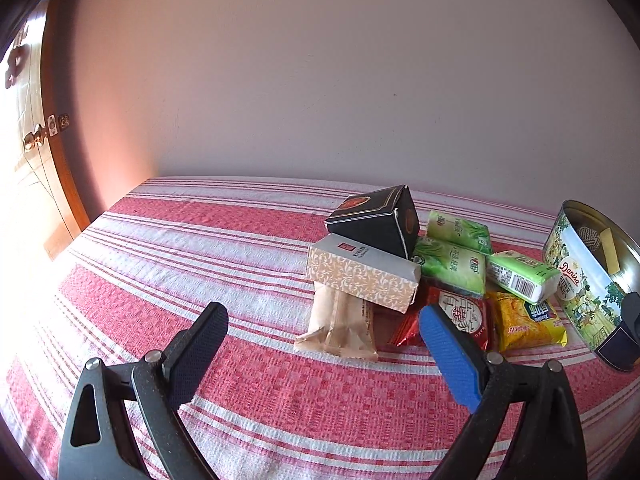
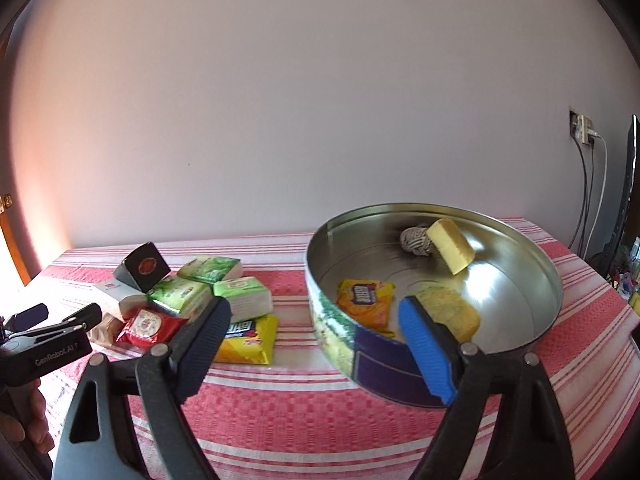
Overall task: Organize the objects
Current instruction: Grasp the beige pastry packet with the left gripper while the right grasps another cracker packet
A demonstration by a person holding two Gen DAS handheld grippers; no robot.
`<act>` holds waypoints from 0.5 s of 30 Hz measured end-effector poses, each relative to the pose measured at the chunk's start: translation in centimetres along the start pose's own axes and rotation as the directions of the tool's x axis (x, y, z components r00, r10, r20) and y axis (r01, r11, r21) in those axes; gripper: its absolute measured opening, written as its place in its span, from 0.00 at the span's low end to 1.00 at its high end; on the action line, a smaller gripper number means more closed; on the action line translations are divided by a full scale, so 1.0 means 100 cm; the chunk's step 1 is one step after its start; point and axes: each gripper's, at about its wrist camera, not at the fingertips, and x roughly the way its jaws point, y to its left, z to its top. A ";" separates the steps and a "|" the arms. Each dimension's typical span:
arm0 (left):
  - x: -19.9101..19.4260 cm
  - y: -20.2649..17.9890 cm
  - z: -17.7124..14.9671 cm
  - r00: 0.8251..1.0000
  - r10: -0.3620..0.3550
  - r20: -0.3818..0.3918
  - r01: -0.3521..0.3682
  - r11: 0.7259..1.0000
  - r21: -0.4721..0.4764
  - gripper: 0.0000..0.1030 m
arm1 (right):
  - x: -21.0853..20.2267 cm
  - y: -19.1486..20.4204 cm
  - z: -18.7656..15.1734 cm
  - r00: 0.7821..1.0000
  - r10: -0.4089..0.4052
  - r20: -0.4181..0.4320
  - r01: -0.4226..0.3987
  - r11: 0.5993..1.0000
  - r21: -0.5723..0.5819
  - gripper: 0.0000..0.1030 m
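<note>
The round tin stands on the striped tabletop; inside it lie a yellow snack packet, a yellow sponge, a pale yellow block and a ball of twine. Just left of the tin sits a heap: green tissue packs, a second yellow packet, a red packet, a white patterned box with a black box leaning on it, and a brown wrapper under the white box. The left tongs hang released before the heap, grasping nothing. The right tongs are likewise spread wide and empty, at the tin's near wall.
</note>
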 end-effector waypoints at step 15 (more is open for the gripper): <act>0.049 0.000 0.012 0.987 0.018 -0.157 -0.009 0.999 0.054 0.95 | 0.072 0.040 -0.005 0.948 0.009 -0.319 -0.001 1.000 0.025 0.83</act>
